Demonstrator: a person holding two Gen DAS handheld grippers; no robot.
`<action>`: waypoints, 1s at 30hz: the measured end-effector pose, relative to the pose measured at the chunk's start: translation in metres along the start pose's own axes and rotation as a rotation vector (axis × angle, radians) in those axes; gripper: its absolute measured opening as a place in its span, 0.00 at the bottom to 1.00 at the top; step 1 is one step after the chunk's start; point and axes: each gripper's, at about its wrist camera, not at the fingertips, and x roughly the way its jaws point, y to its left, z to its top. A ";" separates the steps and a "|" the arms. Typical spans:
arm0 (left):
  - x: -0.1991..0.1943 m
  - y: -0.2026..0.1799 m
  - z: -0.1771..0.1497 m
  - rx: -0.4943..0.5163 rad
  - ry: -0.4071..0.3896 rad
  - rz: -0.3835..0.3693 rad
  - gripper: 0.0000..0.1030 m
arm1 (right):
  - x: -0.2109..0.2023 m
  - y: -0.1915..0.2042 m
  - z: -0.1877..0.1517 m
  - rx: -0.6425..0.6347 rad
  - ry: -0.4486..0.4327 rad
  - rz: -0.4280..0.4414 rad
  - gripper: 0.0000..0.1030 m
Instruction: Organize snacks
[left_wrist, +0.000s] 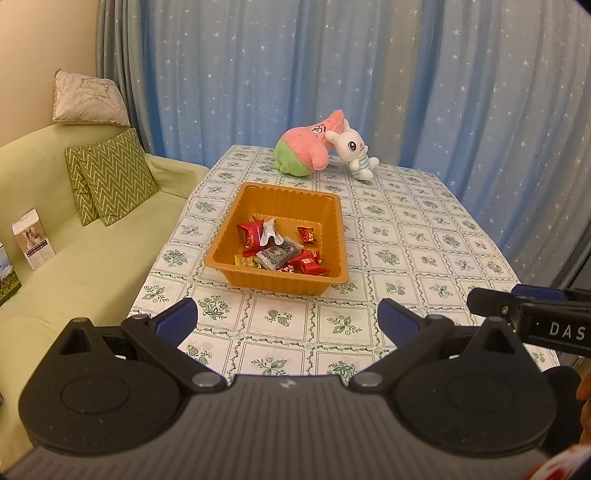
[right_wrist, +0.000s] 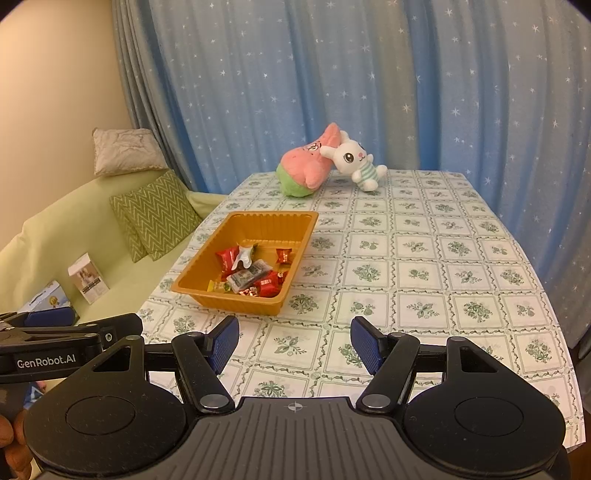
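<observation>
An orange plastic tray (left_wrist: 334, 280) (right_wrist: 266, 218) stands on the patterned tablecloth, holding several wrapped snacks (left_wrist: 284, 251) (right_wrist: 255, 275): red candy packets, a grey packet, a yellow one and a white wrapper. My left gripper (left_wrist: 287, 317) hovers open above the cloth in front of the tray, nothing between its blue pads. My right gripper (right_wrist: 294, 341) is open too, hanging to the right of the tray's near corner, with only bare cloth between its fingers. Each gripper shows at the edge of the other's view.
A pink-and-green plush (left_wrist: 306, 149) (right_wrist: 306, 168) and a white bunny plush (left_wrist: 356, 151) (right_wrist: 356, 158) lie at the table's far end before a blue starred curtain. A green sofa (left_wrist: 85, 258) with cushions and small boxes runs along the table's left side.
</observation>
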 end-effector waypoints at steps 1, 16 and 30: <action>0.000 0.000 0.000 0.000 0.000 0.001 1.00 | 0.000 0.000 0.000 0.000 0.000 0.000 0.65; 0.000 0.001 -0.001 -0.001 0.001 -0.001 1.00 | 0.002 -0.002 -0.003 -0.003 0.006 0.000 0.65; 0.000 0.000 -0.003 -0.001 0.002 0.000 1.00 | 0.003 -0.003 -0.004 -0.005 0.009 0.001 0.65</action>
